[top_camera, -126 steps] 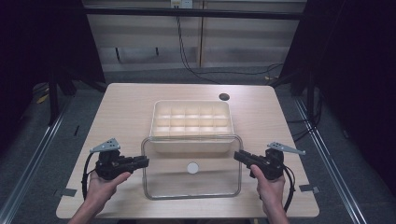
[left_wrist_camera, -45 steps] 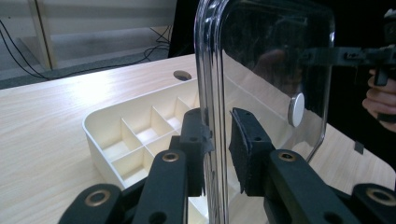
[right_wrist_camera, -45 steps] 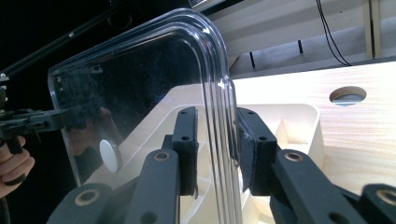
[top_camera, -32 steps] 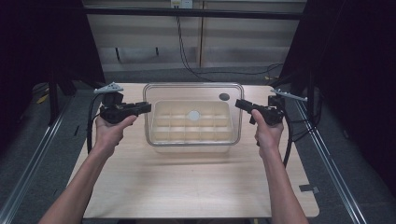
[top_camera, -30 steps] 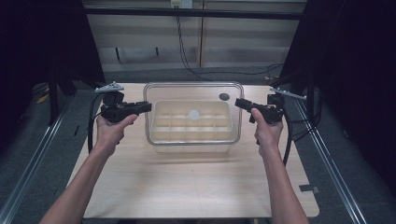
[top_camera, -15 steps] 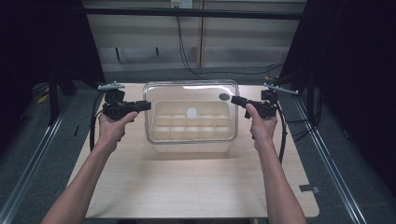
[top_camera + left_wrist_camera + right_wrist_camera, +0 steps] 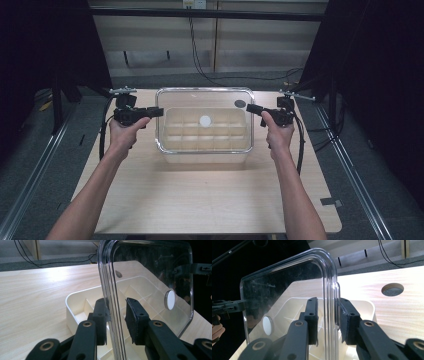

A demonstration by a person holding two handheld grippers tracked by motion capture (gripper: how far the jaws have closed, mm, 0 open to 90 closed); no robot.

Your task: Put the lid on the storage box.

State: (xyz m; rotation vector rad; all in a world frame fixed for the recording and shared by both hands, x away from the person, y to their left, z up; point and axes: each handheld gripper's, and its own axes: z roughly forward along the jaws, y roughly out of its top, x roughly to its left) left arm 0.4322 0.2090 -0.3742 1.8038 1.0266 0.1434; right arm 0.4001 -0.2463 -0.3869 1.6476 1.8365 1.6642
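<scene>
A clear plastic lid (image 7: 200,97) with a white round knob (image 7: 205,120) hangs level above a cream box (image 7: 205,157) divided into several compartments. My left gripper (image 7: 159,111) is shut on the lid's left rim, and my right gripper (image 7: 248,106) is shut on its right rim. In the left gripper view the pads (image 7: 101,317) flank the lid's edge (image 7: 150,270), with the box (image 7: 75,302) below. The right gripper view has the same hold (image 7: 328,320) on the lid (image 7: 287,290) over the box (image 7: 367,307).
A round hole (image 7: 240,103) in the wooden table (image 7: 200,200) lies behind the box at right. A strip of dark tape (image 7: 331,202) sits near the front right corner. Cables run across the floor beyond the far edge.
Both grippers have carried the lid from the table's near side away from the person, over the box. In the last second it shifted slightly farther back.
</scene>
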